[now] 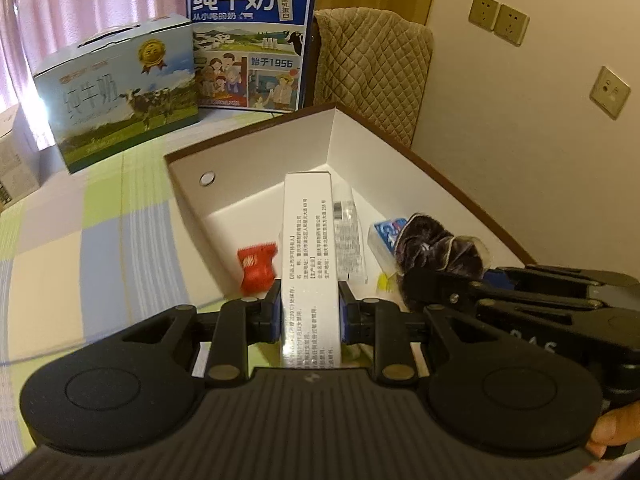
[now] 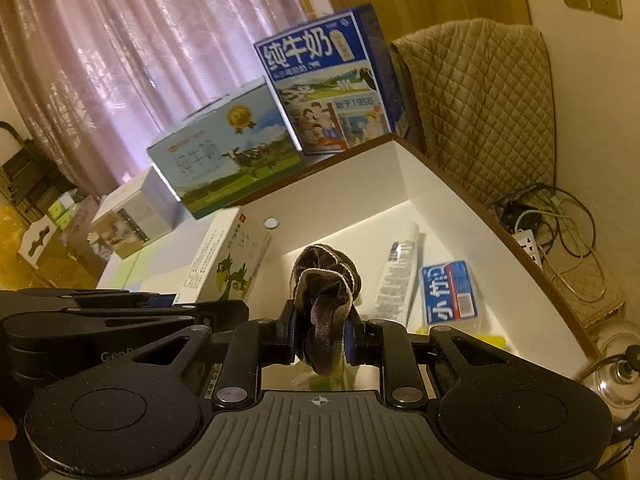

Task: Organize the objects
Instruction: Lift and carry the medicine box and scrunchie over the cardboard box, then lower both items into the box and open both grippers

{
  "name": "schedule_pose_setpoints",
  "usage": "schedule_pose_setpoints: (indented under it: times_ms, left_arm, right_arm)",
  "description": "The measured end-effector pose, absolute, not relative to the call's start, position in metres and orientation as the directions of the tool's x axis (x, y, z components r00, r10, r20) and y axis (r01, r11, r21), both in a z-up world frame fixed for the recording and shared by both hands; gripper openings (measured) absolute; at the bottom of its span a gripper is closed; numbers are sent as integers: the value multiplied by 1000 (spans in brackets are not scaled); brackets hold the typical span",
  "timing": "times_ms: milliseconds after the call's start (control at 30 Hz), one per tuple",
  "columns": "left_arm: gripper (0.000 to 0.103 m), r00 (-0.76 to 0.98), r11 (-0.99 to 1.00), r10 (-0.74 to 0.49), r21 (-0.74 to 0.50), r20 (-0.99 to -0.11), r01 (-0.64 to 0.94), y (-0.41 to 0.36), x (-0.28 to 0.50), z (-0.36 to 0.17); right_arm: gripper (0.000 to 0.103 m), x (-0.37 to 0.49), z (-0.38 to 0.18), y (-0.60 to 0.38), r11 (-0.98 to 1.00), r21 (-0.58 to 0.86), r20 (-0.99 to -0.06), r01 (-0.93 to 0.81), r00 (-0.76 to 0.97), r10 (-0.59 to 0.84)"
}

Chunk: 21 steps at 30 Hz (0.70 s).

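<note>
My left gripper (image 1: 309,308) is shut on a white medicine box (image 1: 308,240) with printed text, held over the open white storage box (image 1: 256,148). The medicine box also shows in the right wrist view (image 2: 228,260), with a green dragon picture. My right gripper (image 2: 320,340) is shut on a dark velvet scrunchie (image 2: 326,296), also over the storage box (image 2: 340,188); the scrunchie shows in the left wrist view (image 1: 436,248). Inside the storage box lie a red candy wrapper (image 1: 258,266), a white tube (image 2: 396,276) and a blue tissue pack (image 2: 450,292).
Two milk cartons stand behind the storage box: a light blue one (image 1: 120,92) and a dark blue one (image 1: 250,40). A quilted cover (image 1: 372,68) hangs at the back right. The checked tablecloth (image 1: 100,248) lies to the left. Cables and a power strip (image 2: 532,240) lie right.
</note>
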<state>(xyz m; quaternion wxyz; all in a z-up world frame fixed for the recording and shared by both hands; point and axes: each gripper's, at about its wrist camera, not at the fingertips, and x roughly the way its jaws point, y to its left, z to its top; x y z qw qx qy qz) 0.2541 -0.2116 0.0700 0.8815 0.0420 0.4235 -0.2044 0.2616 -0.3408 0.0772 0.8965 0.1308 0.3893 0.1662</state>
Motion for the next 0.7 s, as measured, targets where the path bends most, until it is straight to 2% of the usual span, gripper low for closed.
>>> schedule_pose_setpoints:
  times_ms: [367,700]
  left_arm:
    - [22,557,938,-250,-54,-792,344,-233,324,52]
    - [22,565,950,-201,-17,-800,313,-232,361,41]
  right_arm:
    - [18,323,55,-336,923,353,-703,-154,607,370]
    - [18,338,44,-334,934,334,-725,-127,599,340]
